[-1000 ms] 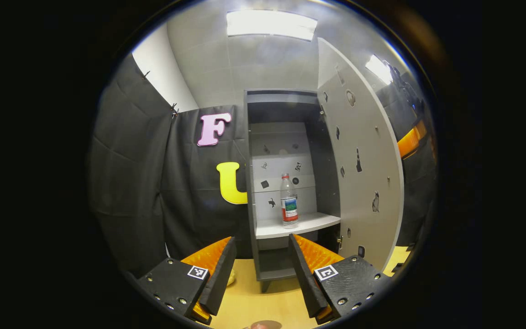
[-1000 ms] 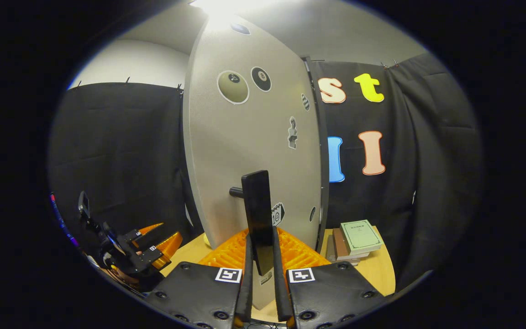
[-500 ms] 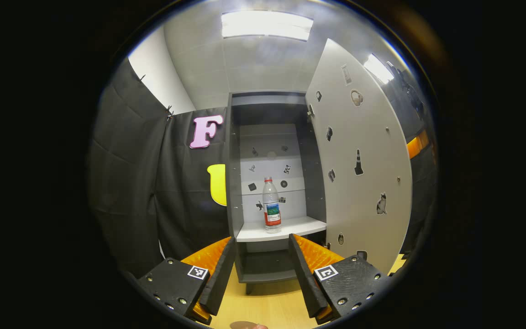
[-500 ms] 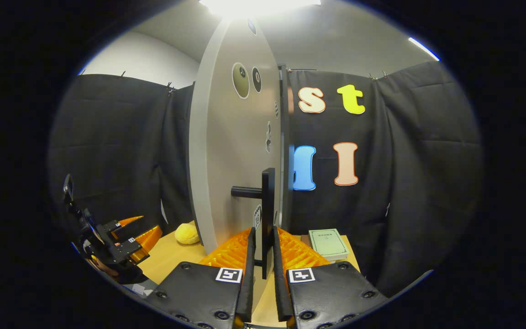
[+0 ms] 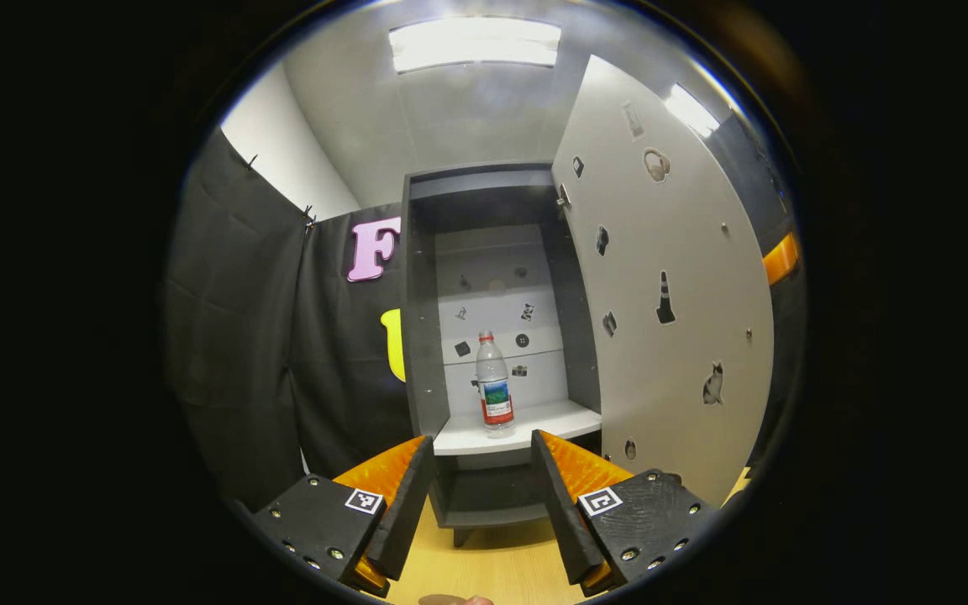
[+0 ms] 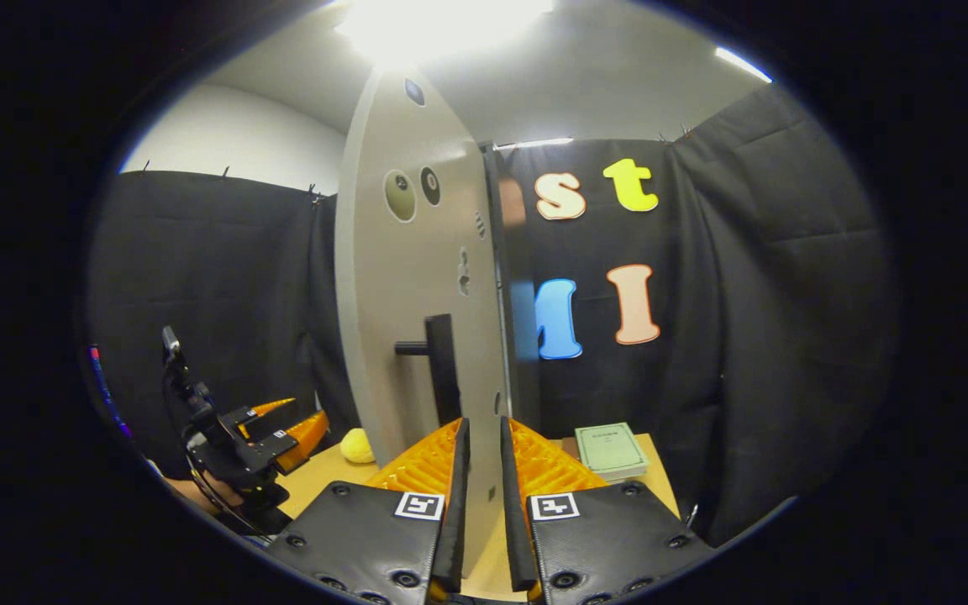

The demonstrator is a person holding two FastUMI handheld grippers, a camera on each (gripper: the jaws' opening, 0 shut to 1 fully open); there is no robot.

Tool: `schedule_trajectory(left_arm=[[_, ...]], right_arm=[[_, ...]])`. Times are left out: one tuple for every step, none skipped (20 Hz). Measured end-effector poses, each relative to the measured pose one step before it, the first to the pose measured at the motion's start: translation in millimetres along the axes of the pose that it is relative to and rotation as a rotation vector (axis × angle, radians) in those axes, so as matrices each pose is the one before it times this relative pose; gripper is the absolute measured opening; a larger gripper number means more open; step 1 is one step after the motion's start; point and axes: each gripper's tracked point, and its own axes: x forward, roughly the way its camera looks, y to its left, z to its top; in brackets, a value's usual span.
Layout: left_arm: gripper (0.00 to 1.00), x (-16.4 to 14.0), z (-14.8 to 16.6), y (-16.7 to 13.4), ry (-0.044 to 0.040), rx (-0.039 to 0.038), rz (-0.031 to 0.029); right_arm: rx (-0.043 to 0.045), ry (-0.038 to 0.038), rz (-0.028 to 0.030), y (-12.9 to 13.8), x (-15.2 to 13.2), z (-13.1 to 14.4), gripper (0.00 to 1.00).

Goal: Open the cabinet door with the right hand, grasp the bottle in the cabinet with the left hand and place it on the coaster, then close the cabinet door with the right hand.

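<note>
My left gripper (image 5: 477, 470) hangs level, jaws wide, facing the bottle (image 5: 493, 384); my right gripper (image 6: 481, 470) stands narrowly parted before the door (image 6: 421, 286).

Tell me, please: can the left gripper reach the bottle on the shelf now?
Probably yes. The cabinet door is swung wide to the side, so nothing stands between the open left gripper and the bottle, which is upright on the shelf, straight ahead but still some way off.
</note>
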Motion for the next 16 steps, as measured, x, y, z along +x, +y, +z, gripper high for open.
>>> schedule_trajectory(left_arm=[[0.66, 6.96, 1.54, -0.92, -0.00163, -0.00156, -0.00171], [0.66, 7.13, 3.02, -2.85, -0.00019, -0.00441, -0.00793], [0.66, 8.92, 0.46, -2.13, 0.00053, -0.00766, -0.01014], [0.66, 8.12, 1.53, -3.02, 0.00155, -0.01088, -0.00997], [0.66, 7.49, -0.05, -2.82, 0.00245, -0.01059, -0.00771], [0.66, 9.46, 0.62, -1.96, 0.00517, -0.00642, -0.00632], [0.66, 10.01, 0.45, 1.16, 0.00549, -0.00309, -0.00467], [0.66, 11.42, 1.43, 1.25, 0.00321, -0.00259, -0.00183], [0.66, 12.71, 0.72, 3.36, 0.00022, -0.00524, 0.00030], [0.66, 11.49, 2.51, 1.78, 0.00101, -0.00618, -0.00068], [0.66, 11.77, 1.26, 1.37, 0.00010, -0.00628, -0.00272], [0.66, 12.12, 3.05, 2.36, -0.00015, -0.00571, -0.00309], [0.66, 12.27, 2.60, 2.24, -0.00007, -0.00180, -0.00849], [0.66, 14.22, 2.59, 1.27, -0.00102, 0.00107, -0.00412], [0.66, 14.16, 0.58, 0.83, 0.00125, 0.00116, -0.00862], [0.66, 12.56, 1.79, 0.57, 0.00228, 0.00194, -0.00803]], right_arm=[[0.00255, -0.00200, -0.02551, -5.37, 0.52, -1.21, 0.24], [0.00470, -0.00514, -0.01519, -3.02, 0.30, -0.46, 0.24], [0.00006, -0.00698, -0.01387, -2.69, -0.12, 0.93, 0.37], [-0.00671, -0.00498, -0.01060, -1.90, 1.27, 0.55, 0.55], [-0.01554, -0.00469, -0.02320, -7.70, 1.12, -0.64, 0.73], [-0.02025, 0.00268, -0.02153, -6.17, -0.82, -0.19, 0.92], [-0.02167, 0.00051, -0.02485, -7.27, 1.10, -3.43, 0.94], [-0.01605, 0.00064, -0.02272, -6.05, 0.87, -2.03, 0.94], [-0.00728, 0.00316, -0.01577, -3.37, 2.54, -2.22, 0.94], [0.00126, 0.00287, -0.00959, -2.41, 2.18, -1.34, 0.94], [0.00451, 0.00171, -0.01067, -2.14, 2.41, -0.61, 0.94], [0.00495, 0.00154, -0.01254, -2.89, 2.09, -0.64, 0.94], [0.00485, 0.00219, -0.01405, -3.24, 2.82, -0.69, 0.94], [0.00434, 0.00168, -0.01296, -2.95, 2.57, 0.11, 0.94], [0.00487, 0.00003, -0.01224, -2.85, 2.00, -0.40, 0.98], [0.00529, 0.00160, -0.01271, -2.21, 2.34, -0.13, 0.99]])
